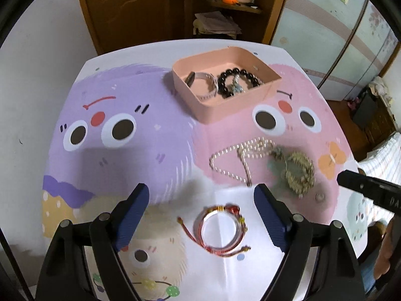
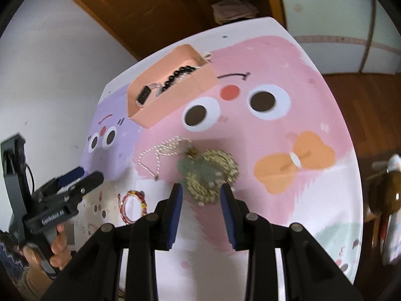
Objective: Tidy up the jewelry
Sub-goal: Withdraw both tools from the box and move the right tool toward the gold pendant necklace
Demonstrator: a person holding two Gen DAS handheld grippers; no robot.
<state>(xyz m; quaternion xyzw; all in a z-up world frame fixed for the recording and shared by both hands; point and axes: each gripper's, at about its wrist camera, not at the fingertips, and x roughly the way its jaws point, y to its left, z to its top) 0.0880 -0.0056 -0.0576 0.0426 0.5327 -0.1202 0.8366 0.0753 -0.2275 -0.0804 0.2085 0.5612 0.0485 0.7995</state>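
One pink box (image 1: pixel 235 100) at the tabletop's (image 1: pixel 225 271) far side holds two bracelets: one black-beaded (image 1: pixel 236 80), one pale band (image 1: pixel 203 85). Three pieces lie outside: a pearl necklace (image 1: pixel 235 155) strung left-right, a gold chain coil (image 2: pixel 213 175), a red cord bracelet (image 1: pixel 220 228). Left gripper (image 1: pixel 201 198) spread wide, empty; right gripper (image 2: pixel 201 193) part-spread, empty.

Matt pink plastic box (image 1: pixel 226 105); glossy black beads (image 1: pixel 238 80).

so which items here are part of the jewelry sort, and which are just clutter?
Job: pink box, black bead bracelet and watch inside it; pearl chain, gold-green bracelet, red string bracelet.
Clutter: shelf papers, brown bottle.
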